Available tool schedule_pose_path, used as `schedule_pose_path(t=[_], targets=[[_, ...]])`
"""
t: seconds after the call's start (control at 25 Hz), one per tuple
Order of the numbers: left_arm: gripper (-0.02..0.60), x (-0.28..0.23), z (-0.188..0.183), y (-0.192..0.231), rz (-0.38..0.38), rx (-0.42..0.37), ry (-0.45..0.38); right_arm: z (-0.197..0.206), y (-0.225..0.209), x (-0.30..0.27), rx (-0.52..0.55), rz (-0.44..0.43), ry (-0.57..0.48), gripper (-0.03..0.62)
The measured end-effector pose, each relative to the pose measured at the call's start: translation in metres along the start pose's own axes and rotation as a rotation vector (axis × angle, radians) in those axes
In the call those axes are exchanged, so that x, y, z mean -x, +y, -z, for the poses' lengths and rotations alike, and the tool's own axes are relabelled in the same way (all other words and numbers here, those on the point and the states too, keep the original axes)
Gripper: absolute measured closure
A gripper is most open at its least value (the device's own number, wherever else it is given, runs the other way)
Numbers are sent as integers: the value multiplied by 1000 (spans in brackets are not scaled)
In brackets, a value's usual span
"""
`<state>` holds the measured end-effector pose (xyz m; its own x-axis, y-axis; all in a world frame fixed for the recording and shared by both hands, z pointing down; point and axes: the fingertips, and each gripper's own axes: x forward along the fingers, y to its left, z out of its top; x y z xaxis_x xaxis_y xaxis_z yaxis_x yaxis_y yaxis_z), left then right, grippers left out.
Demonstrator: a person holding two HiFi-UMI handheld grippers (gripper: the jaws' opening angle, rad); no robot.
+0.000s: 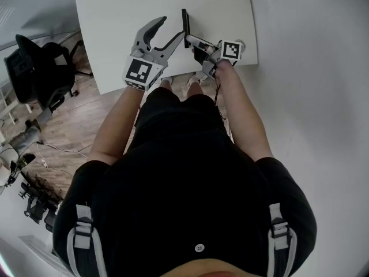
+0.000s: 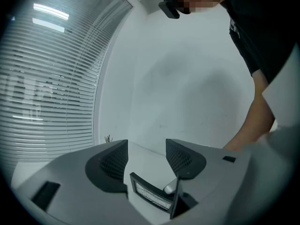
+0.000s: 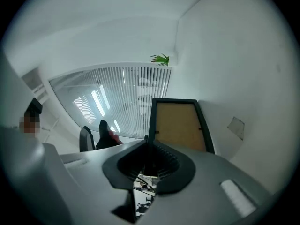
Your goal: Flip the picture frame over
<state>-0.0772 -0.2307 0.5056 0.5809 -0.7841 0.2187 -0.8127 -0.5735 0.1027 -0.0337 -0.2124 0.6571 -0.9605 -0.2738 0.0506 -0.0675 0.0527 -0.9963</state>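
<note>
Brown backing board framed in black: one picture frame (image 3: 180,125) rises just beyond the right gripper (image 3: 147,144), whose jaws are clenched on the frame's near edge. From the head view the frame (image 1: 185,22) shows only as a thin dark line standing on edge, directly ahead of the right gripper (image 1: 189,37).

Two grippers are in play. The left gripper (image 1: 173,27) sits just to the left of the frame with its jaws spread wide and grasping nothing. In its own view, only bare white tabletop lies between the left gripper (image 2: 146,146) jaws. One of its fingertips comes very close to the frame; whether it touches I cannot tell.

One white table (image 1: 115,16) carries the work. Both grippers are over its near edge, close to the near right corner. Ahead of the tools and to their left, the tabletop runs open.

One black office chair (image 1: 34,74) stands well off to the left of the left gripper, on a wooden floor (image 1: 86,114). One small green plant (image 3: 161,59) shows high above the frame in the right gripper view, beside a run of window blinds (image 3: 126,93). A plain pale wall (image 2: 187,78) fills the space ahead of the left gripper.
</note>
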Motion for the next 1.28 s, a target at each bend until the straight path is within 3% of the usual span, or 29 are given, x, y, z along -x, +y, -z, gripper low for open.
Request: schedule_pose_path(t=[0.2,0.6,0.92,1.12,1.28], targets=[[325,-2,7,-6,-6,4,19,-3,-4,1,-84,-99,-45,543],[325,-8,13,-13,-2,1,30,-8,-12,11,-94,-109,-75,543],[325,-12,11,-29,9,-10,35,-30,-15,39,29,-21,-142,528],[325,-10,5,-29,6,-13,31,-36,-18,47,53,50,-144,479],[325,-9,2,-31,4,-18,26,-41,-20,52,133,138,-133,495]])
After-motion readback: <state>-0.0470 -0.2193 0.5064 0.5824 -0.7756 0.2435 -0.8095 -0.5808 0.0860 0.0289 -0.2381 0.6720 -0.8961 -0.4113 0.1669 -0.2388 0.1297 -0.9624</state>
